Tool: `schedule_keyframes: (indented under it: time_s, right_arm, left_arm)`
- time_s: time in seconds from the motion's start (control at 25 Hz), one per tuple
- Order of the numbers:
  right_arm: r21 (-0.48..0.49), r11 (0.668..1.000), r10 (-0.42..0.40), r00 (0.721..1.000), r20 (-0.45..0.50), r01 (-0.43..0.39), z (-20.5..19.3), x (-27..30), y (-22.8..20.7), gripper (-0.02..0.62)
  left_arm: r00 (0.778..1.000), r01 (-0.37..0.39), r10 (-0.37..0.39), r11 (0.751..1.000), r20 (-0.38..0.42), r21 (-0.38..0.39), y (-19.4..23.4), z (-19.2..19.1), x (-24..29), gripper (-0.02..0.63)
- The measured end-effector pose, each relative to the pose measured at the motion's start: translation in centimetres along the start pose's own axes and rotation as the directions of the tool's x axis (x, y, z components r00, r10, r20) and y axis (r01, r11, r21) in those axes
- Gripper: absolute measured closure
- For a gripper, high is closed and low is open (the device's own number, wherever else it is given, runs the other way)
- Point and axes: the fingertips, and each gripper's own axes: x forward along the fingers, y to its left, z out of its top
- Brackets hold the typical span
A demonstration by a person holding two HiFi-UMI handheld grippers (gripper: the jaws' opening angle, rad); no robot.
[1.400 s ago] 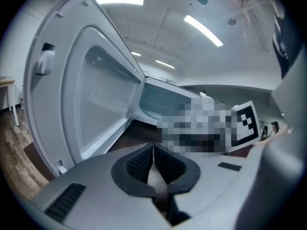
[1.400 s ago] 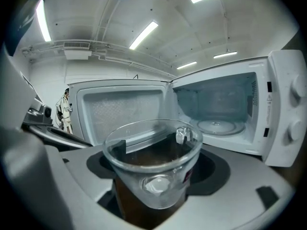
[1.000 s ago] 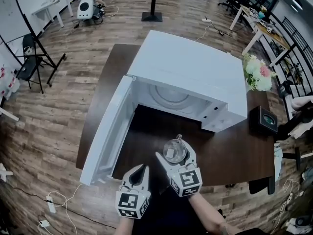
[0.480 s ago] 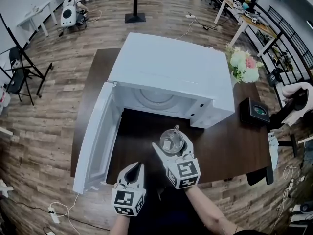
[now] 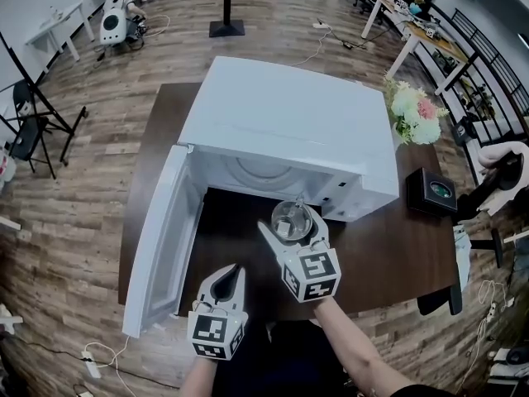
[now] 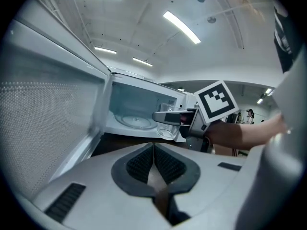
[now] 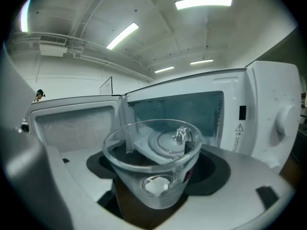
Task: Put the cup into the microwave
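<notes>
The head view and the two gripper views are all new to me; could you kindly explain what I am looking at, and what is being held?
There is no robot here: a person holds a two-jaw gripper in each hand, and the marker cubes are part of the grippers. The head view comes from a camera on the person's head, looking down. Each gripper view comes from a camera riding on that gripper, looking along its jaws. On the dark table stands a white microwave with its door swung open. Flowers and a small black box sit beside it. The right gripper is shut on a clear glass cup, held in the air just before the microwave's opening. The left gripper is shut and empty, low near the door.
</notes>
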Motion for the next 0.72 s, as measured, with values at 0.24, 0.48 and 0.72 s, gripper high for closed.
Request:
schedule_keyframes:
  time_s: [0.24, 0.48, 0.72]
  right_arm:
    - [-0.019, 1.000, -0.017, 1.000, 0.011, 0.017, 1.2, 2.4, -1.4, 0.225]
    - [-0.035, 0.999, -0.023, 0.999, 0.036, 0.024, 2.6, 5.2, -2.1, 0.225]
    - [-0.063, 0.998, -0.024, 0.998, 0.062, 0.027, 3.3, 7.7, -2.6, 0.225]
  left_arm:
    - [0.999, -0.021, 0.021, 1.000, 0.035, 0.003, 0.8, 1.7, 1.2, 0.598]
    - [0.996, -0.055, 0.057, 0.998, 0.062, -0.041, 1.9, 2.9, 1.9, 0.598]
    - [0.994, -0.079, 0.082, 0.995, 0.065, -0.058, 2.8, 3.3, 2.6, 0.598]
